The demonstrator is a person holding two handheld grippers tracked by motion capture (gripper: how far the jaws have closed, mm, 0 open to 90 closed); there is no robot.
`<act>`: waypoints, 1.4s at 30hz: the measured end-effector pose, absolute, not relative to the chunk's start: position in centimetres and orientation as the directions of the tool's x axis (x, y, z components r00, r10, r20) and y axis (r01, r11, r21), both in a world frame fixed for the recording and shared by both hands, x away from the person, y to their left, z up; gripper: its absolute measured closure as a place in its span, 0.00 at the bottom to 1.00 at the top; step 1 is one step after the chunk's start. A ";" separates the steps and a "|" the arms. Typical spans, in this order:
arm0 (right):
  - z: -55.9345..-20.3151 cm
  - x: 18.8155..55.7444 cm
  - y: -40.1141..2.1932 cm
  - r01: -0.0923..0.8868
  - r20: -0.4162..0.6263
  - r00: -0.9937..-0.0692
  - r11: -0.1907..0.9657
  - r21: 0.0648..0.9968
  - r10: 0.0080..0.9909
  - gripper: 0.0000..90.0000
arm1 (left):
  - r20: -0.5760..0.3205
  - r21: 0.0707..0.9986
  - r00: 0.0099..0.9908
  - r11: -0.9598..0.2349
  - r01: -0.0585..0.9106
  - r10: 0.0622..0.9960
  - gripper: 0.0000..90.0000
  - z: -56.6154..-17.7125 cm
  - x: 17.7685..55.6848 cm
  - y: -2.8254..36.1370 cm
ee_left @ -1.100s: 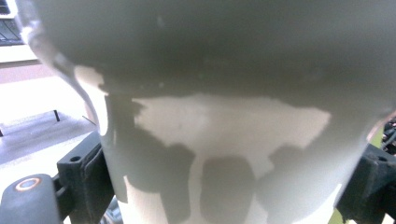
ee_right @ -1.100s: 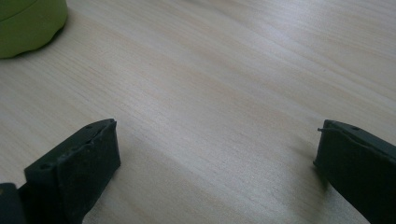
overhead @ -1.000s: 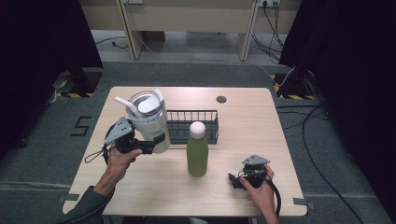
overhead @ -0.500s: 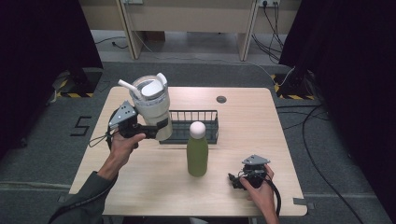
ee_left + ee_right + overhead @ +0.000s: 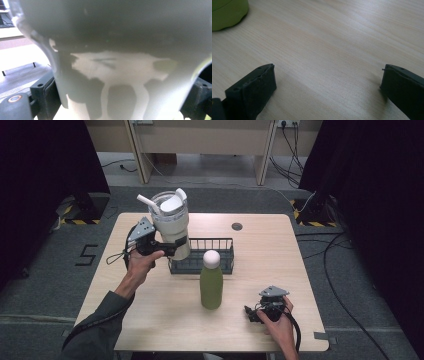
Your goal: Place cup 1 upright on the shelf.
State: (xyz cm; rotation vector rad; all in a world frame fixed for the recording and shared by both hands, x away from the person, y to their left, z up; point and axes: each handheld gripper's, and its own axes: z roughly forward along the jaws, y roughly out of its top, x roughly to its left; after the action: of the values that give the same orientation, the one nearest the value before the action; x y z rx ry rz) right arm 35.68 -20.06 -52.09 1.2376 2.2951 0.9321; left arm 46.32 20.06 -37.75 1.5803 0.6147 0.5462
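1. High view: my left gripper [image 5: 170, 249] is clamped on the lower body of the white tumbler [image 5: 171, 222], holding it upright in the air over the left end of the black wire rack [image 5: 202, 256].
2. The tumbler looks large, rigid and smooth, with lid and straw on top, so I judge it top-heavy and slippery; gripping low on the narrower base suits the jaws.
3. Left gripper view: the tumbler's wall [image 5: 120, 75] sits between both jaws.
4. My right gripper [image 5: 256, 314] rests on the table [image 5: 310, 285] near the green bottle [image 5: 211, 281], jaws wide apart and empty.
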 end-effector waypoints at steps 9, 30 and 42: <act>-52.1 35.7 -20.0 0.596 -0.008 -0.544 0.393 0.700 0.839 0.00 | -0.016 0.994 0.739 -0.068 0.083 0.673 0.11 -38.5 48.0 19.2; -52.1 35.7 -20.0 0.595 -0.008 -0.546 0.394 0.701 0.838 0.00 | -0.039 0.990 0.713 -0.069 0.122 0.700 0.11 -40.8 50.3 18.4; -52.1 35.7 -20.0 0.595 -0.008 -0.547 0.395 0.700 0.837 0.00 | -0.036 0.987 0.708 -0.084 0.135 0.705 0.11 -42.1 50.6 18.0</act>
State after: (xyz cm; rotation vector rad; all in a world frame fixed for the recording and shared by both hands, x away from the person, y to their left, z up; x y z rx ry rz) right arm 35.66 -20.03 -52.08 1.2391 2.2983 0.9336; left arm 50.64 18.04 -42.10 1.6135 0.6963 0.5443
